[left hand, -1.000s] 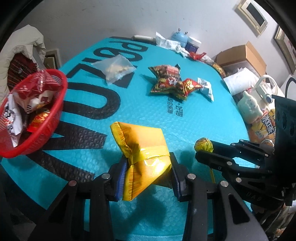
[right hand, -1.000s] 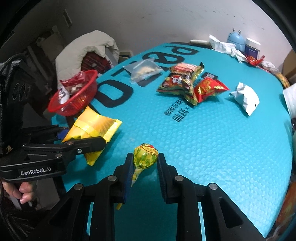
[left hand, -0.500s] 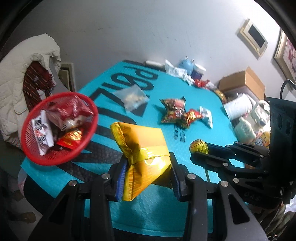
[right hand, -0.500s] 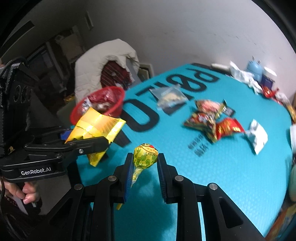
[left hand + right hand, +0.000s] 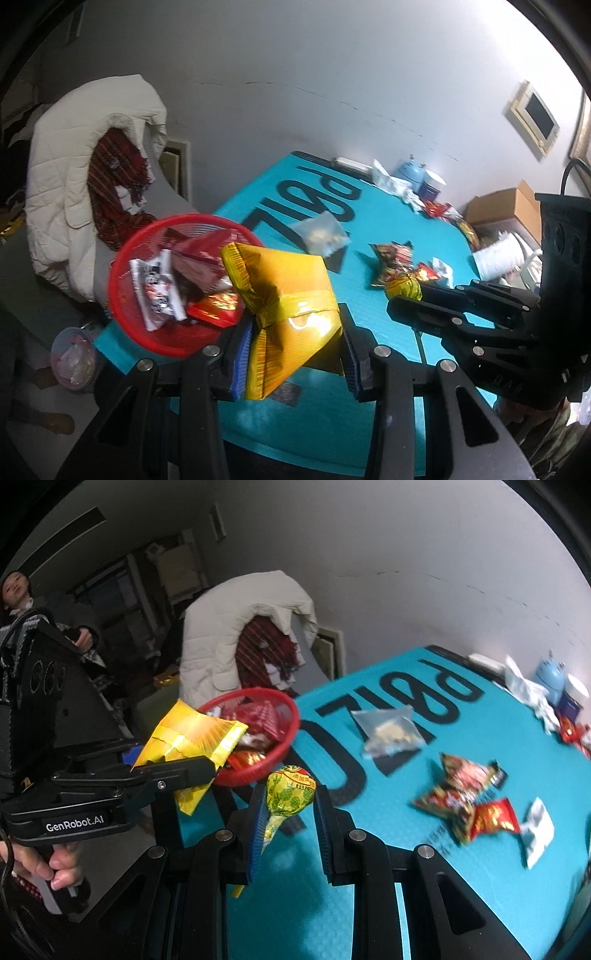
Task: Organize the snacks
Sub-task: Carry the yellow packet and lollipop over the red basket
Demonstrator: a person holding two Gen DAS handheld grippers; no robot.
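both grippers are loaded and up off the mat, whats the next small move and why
Probably carry the left gripper a little further over the red basket and let go. It is shut on the yellow snack bag, already lifted beside the rim. The right gripper, shut on the lollipop, can follow.

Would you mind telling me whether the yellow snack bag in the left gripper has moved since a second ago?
Yes. The yellow snack bag, clamped in the left gripper, has been lifted off the blue table cover and carried toward the red basket, whose rim it now overlaps.
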